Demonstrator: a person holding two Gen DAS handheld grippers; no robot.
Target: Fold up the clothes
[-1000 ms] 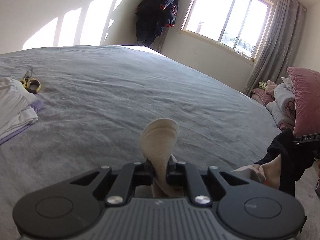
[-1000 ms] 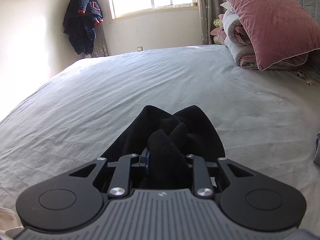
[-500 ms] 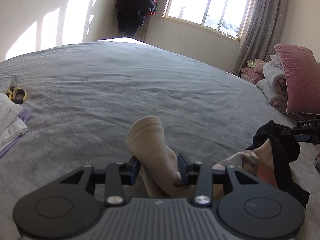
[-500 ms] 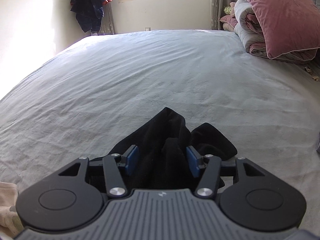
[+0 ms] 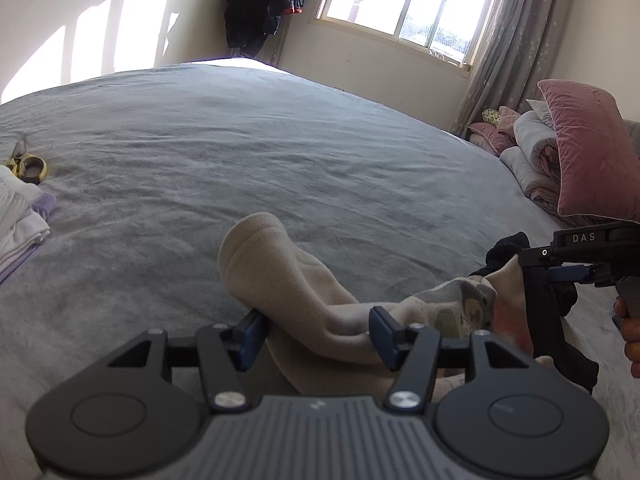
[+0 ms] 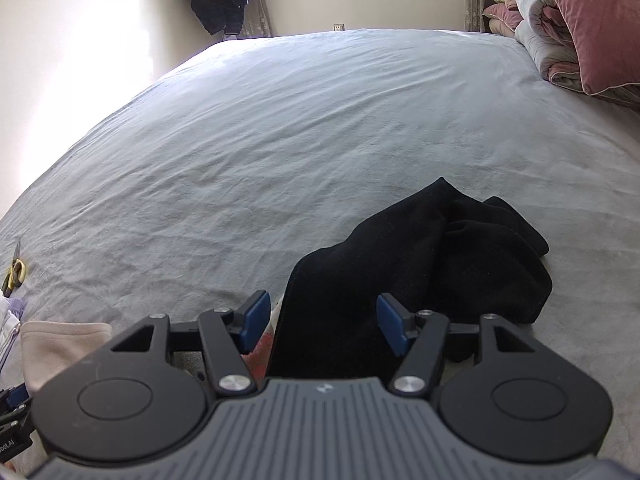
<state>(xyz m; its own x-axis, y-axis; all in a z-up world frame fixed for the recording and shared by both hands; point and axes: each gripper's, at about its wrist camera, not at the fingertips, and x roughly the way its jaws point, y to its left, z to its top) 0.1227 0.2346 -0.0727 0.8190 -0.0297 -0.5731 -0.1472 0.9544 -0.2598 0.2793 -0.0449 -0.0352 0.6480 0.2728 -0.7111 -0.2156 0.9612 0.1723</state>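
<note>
My left hand-held gripper (image 5: 314, 334) stands with its jaws apart, the beige sock (image 5: 280, 276) lying loose between them on the bed (image 5: 240, 152). Its long axis runs from the lower middle of the frame up and left, toe end away from me. My right hand-held gripper (image 6: 322, 322) is spread open too, the black garment (image 6: 420, 264) lying between its jaws and bunching toward the right of the frame. Each piece lies nearest its own gripper. A folded pile (image 5: 18, 220) sits at the left edge, well apart from both.
</note>
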